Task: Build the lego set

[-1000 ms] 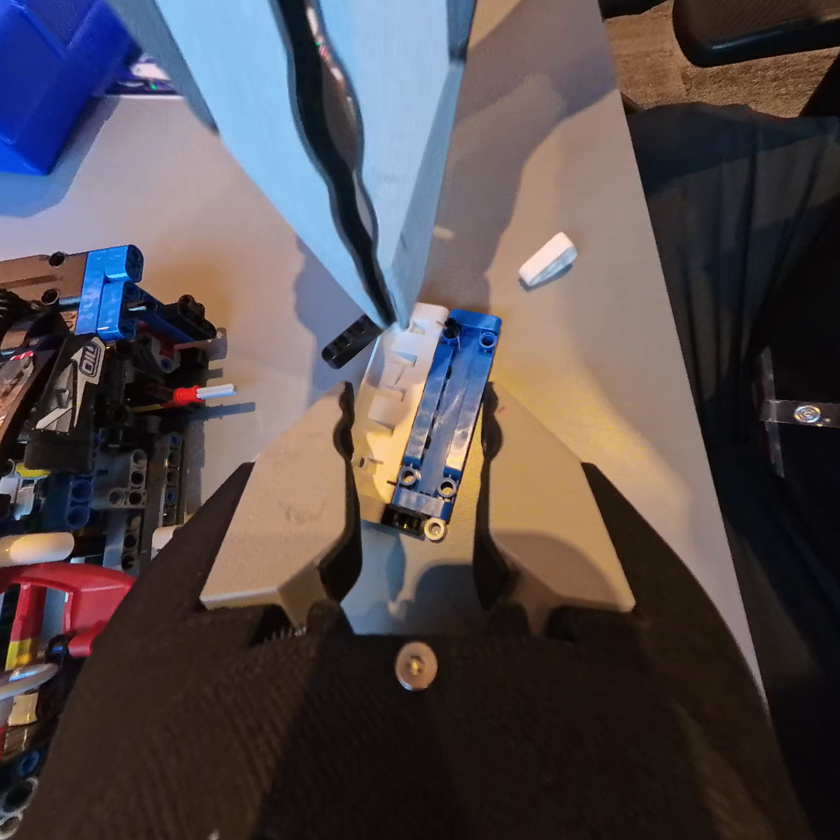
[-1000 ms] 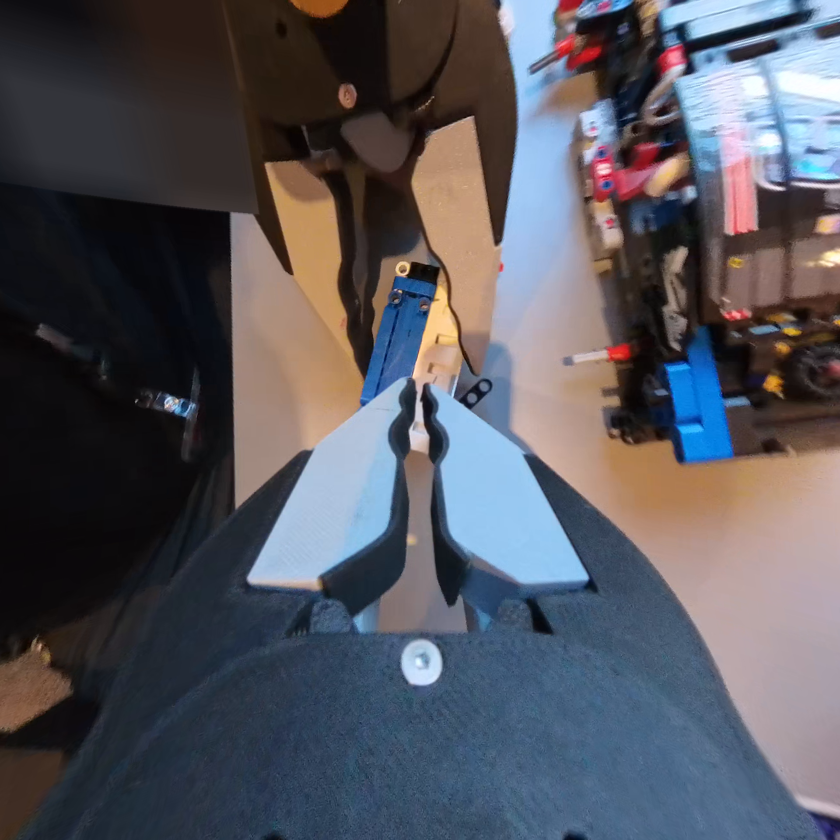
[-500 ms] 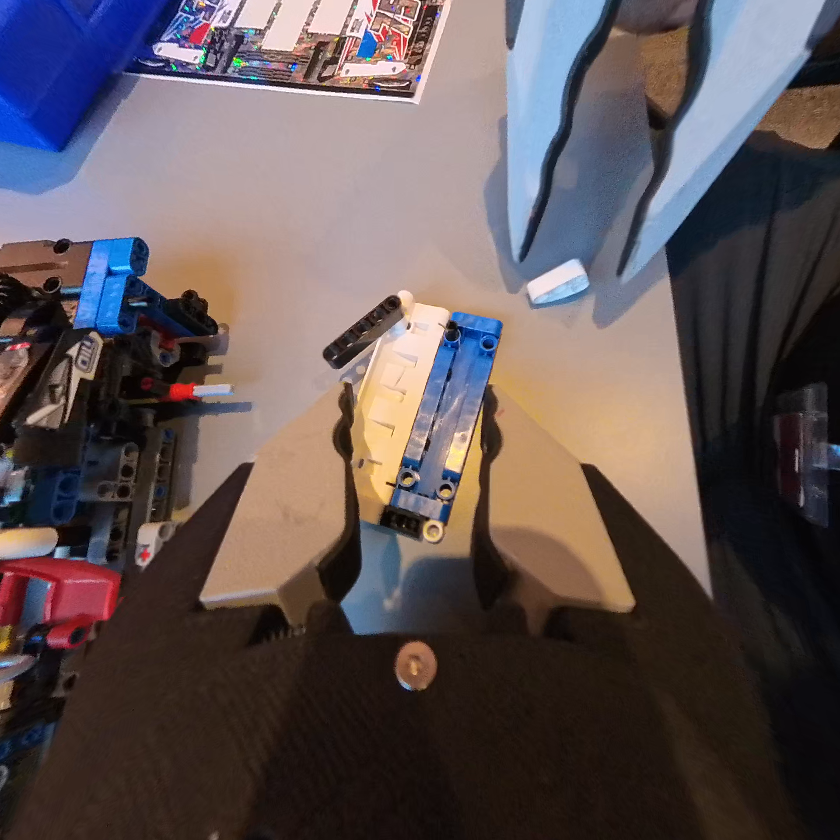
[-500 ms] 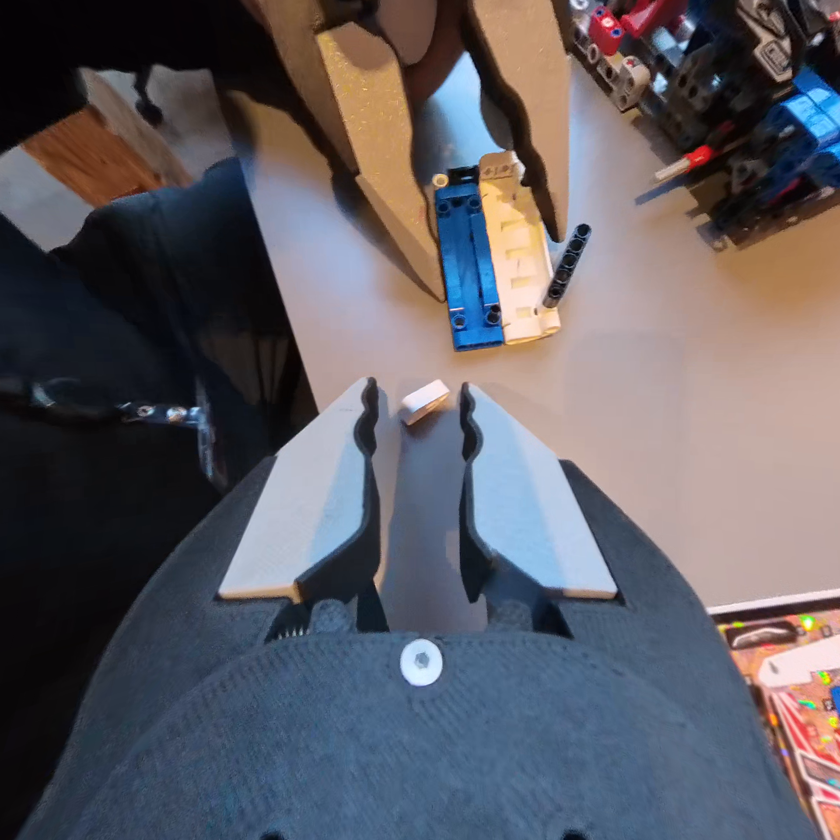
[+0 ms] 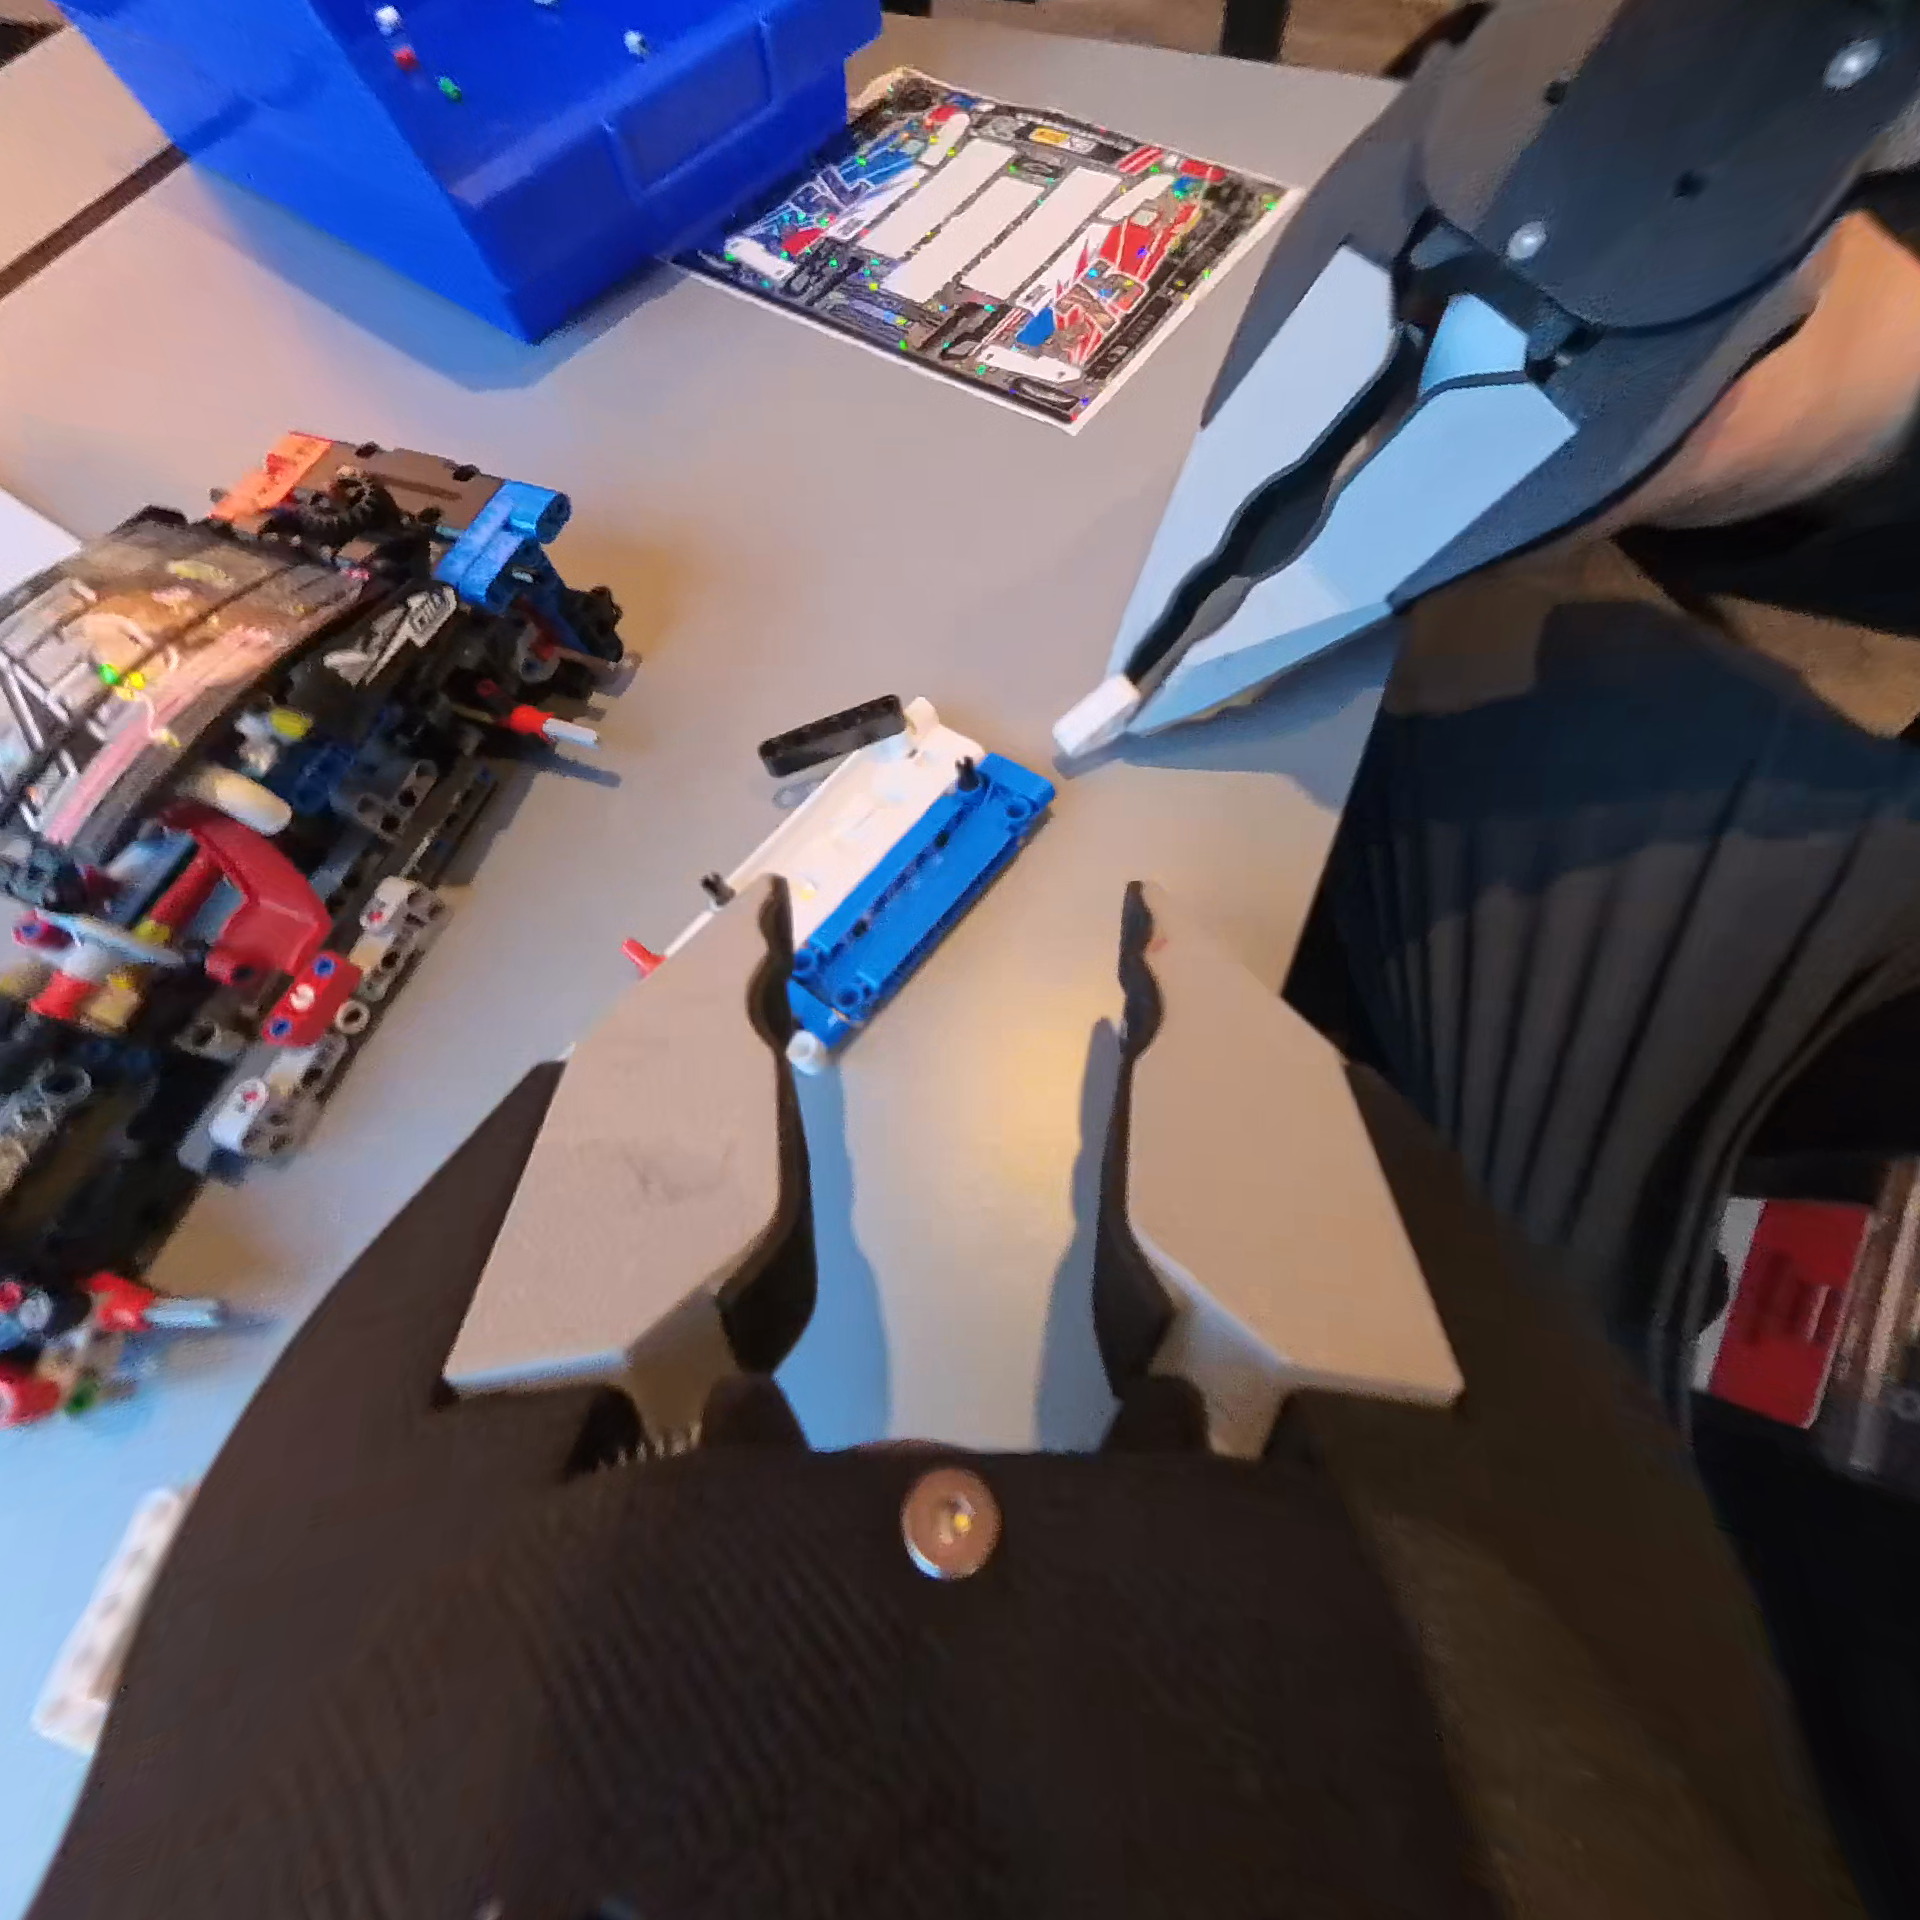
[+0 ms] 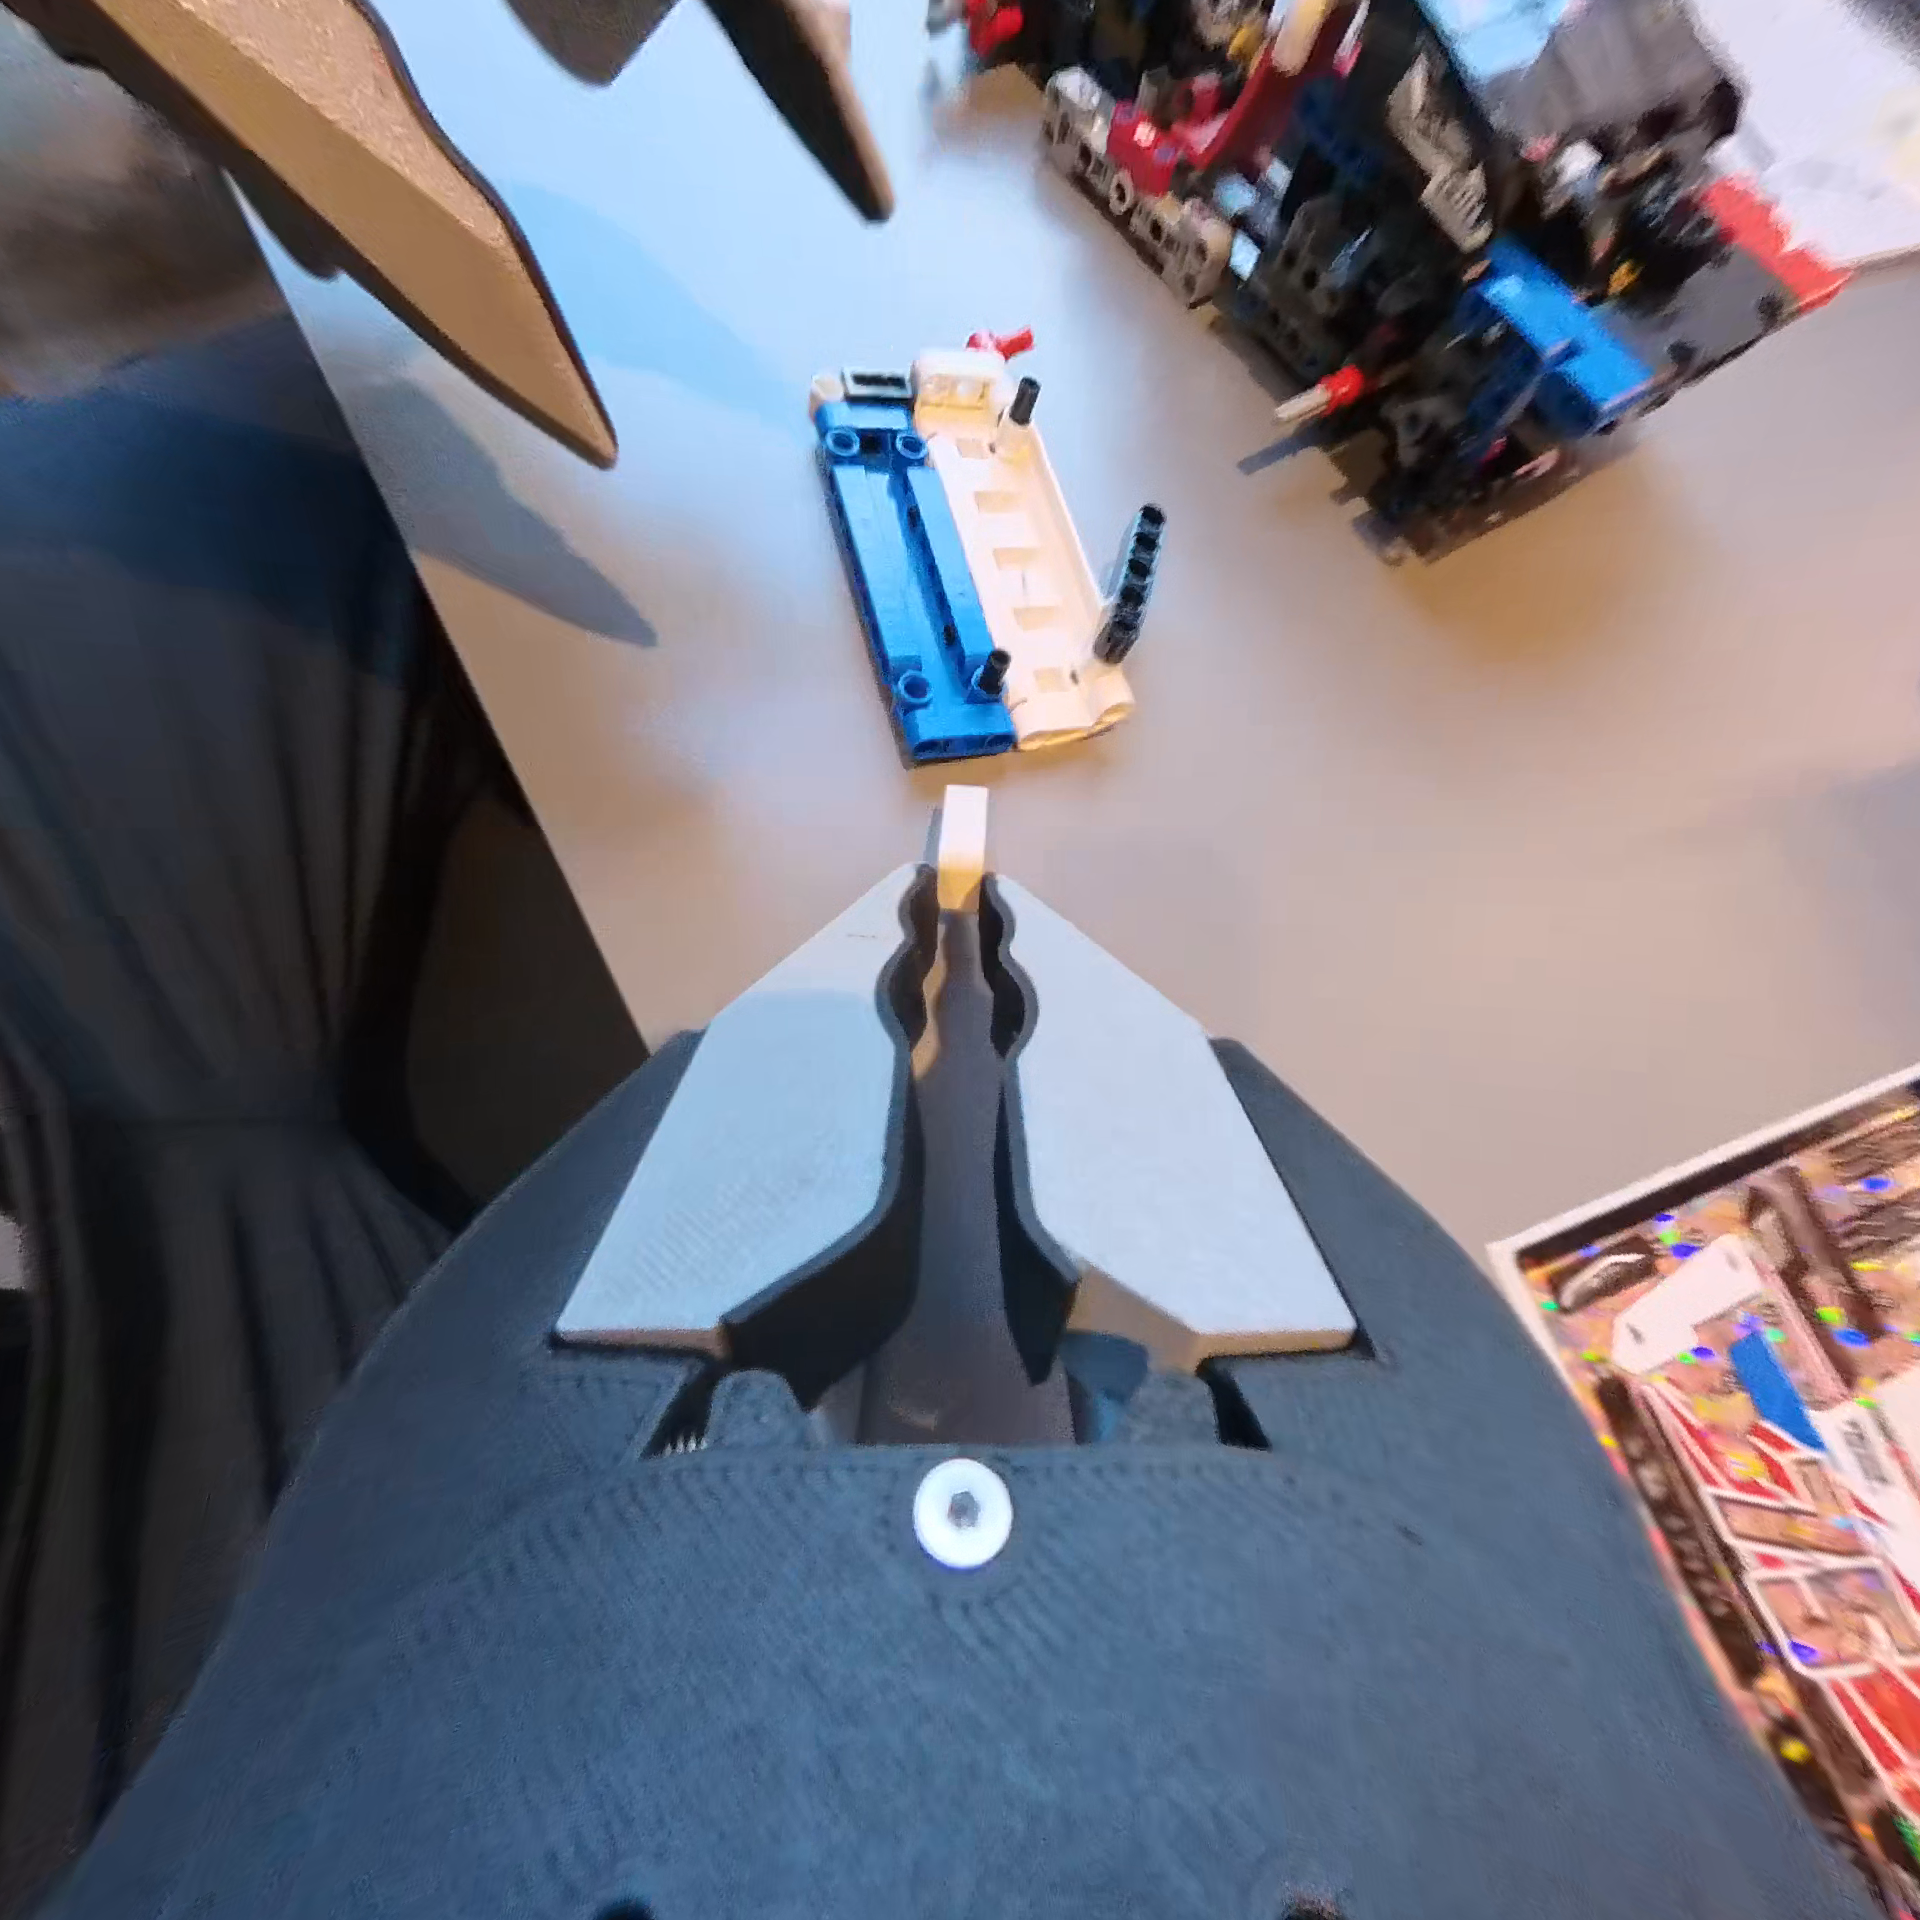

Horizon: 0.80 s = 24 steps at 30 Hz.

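A small white wedge-shaped brick (image 6: 962,844) sits pinched at the tips of the right gripper (image 6: 960,902), just short of the flat blue-and-white panel assembly (image 6: 966,566) lying at frame center on the smooth grey table (image 6: 1351,831). The left gripper (image 5: 951,914) hangs wide apart and empty above the panel's near end, while the studded, part-built model (image 5: 260,790) fills the left of its frame.

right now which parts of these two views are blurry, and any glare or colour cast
Left wrist view: the car build at the left edge smears, the blue and white panel stays sharp, and a warm glow lies on the table. Right wrist view: the sticker sheet and far build blur; the white piece stays crisp.
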Available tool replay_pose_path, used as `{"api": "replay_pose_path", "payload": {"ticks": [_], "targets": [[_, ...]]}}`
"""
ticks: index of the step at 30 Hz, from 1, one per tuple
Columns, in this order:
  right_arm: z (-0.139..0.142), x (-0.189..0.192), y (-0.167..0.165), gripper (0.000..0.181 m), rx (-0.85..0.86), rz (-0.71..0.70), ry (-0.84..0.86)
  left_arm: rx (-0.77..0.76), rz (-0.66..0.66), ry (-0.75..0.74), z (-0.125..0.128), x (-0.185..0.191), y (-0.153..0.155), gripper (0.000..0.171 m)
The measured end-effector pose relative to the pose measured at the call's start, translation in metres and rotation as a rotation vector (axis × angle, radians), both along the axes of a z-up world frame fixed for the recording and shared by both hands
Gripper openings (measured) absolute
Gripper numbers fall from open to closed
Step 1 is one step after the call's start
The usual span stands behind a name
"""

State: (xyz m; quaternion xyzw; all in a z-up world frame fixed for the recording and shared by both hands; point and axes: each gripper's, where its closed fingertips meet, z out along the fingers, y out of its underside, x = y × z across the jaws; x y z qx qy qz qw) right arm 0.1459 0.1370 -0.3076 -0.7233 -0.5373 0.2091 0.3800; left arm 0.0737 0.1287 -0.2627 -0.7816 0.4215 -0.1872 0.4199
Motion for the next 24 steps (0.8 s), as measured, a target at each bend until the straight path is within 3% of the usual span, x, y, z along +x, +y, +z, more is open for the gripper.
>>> {"api": "replay_pose_path", "payload": {"ticks": [6,16,24], "targets": [[0.016,0.006,0.011,0.005,0.241,-0.030,-0.004,0.031,0.063,0.021,-0.013,-0.001,-0.016,0.051],[0.036,0.000,0.028,0.005,0.413,-0.080,0.033,0.113,0.055,0.032,-0.026,0.002,-0.021,0.047],[0.038,-0.010,0.027,0.005,0.636,0.015,-0.049,0.100,0.051,0.009,-0.018,0.008,-0.011,0.039]]}}
